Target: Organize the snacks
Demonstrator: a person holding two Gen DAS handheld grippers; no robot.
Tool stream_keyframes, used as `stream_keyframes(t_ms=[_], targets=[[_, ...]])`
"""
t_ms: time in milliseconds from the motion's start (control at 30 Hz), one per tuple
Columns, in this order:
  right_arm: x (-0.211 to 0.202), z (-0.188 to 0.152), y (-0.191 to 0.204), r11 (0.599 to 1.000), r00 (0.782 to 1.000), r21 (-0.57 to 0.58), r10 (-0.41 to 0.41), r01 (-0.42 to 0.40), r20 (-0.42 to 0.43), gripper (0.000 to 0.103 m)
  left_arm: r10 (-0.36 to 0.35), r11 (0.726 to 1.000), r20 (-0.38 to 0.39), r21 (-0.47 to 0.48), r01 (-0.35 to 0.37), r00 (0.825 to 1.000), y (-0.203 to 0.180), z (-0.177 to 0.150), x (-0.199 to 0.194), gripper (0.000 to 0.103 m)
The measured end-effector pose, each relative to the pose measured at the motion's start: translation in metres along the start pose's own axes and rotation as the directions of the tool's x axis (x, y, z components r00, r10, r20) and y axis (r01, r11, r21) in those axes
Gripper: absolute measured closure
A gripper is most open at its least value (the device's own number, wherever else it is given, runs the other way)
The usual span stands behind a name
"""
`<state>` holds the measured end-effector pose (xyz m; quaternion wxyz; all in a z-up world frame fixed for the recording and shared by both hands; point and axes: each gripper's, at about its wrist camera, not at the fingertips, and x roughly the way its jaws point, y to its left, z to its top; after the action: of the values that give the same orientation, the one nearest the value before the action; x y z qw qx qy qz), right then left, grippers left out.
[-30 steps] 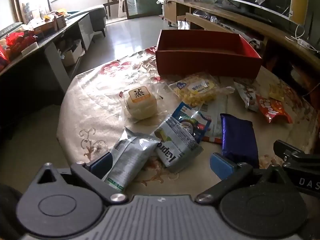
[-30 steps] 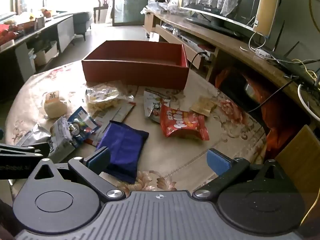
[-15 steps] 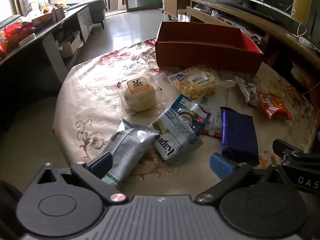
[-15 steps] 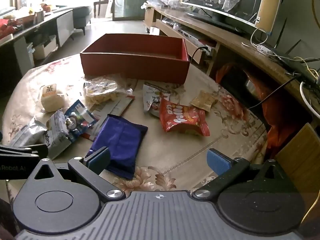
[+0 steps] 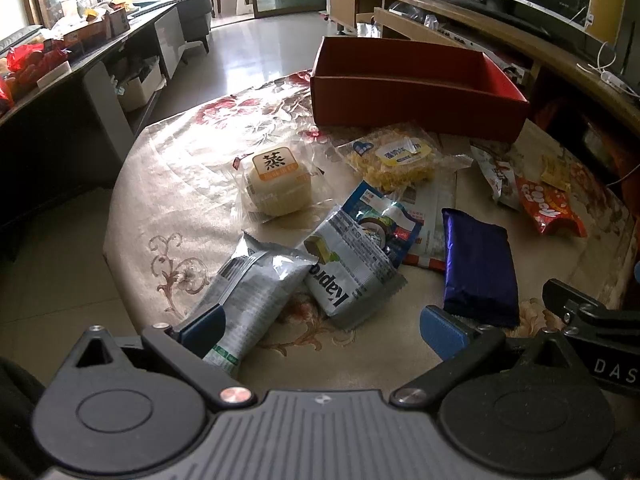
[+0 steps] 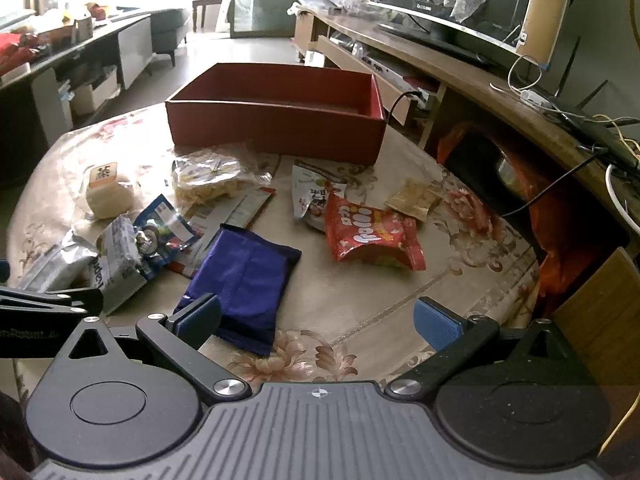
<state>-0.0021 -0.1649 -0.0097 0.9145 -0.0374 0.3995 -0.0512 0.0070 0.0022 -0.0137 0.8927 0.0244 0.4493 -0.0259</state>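
Your left gripper (image 5: 320,326) – jaws apart, nothing between, low at bottom centre of left view. Left fingertip overlaps lower end of silver packet (image 5: 256,292); grey-white wafer pack (image 5: 348,272) just right of it.

Your right gripper (image 6: 316,316) – jaws apart too, holding nothing. Purple packet (image 6: 244,280) sits just beyond left fingertip, lower centre of right view. Red snack bag (image 6: 372,236) mid-frame. Steamed cake (image 5: 278,184) and yellow snack bag (image 5: 402,158) further up. Red box (image 6: 276,120) upper centre, at far side of floral table (image 6: 440,280).
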Motion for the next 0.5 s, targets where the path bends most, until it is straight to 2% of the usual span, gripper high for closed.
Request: stream_keyframes(t_ms=[500], targets=[[0.0001,-0.0008,0.0005,1.0,1.0,-0.001,0.007,-0.007,-0.007,0.0,0.001,1.0,-0.006,0.002,-0.001,1.0,-0.0003,0.0,0.0007,0.0]])
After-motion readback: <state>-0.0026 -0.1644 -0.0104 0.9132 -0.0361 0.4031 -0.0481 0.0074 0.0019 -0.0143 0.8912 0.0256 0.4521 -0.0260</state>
